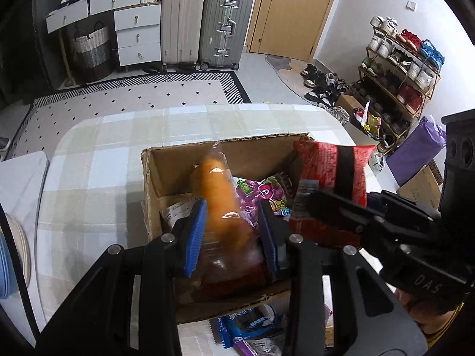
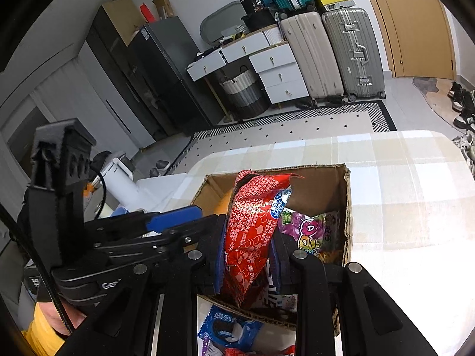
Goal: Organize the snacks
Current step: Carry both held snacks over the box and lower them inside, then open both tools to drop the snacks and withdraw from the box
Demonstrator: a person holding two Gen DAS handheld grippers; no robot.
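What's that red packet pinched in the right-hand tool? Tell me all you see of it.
The red packet is a shiny, crinkly foil-like snack bag printed with white characters and a scale pattern. It stands upright, top seam up, over the open cardboard box, clamped low down between the right hand-held gripper's blue pads.

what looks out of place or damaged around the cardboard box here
A blue cookie packet lies outside the brown cardboard box, on the checked tablecloth by its near wall. The box's rims are raw and ragged where the flaps seem torn off.
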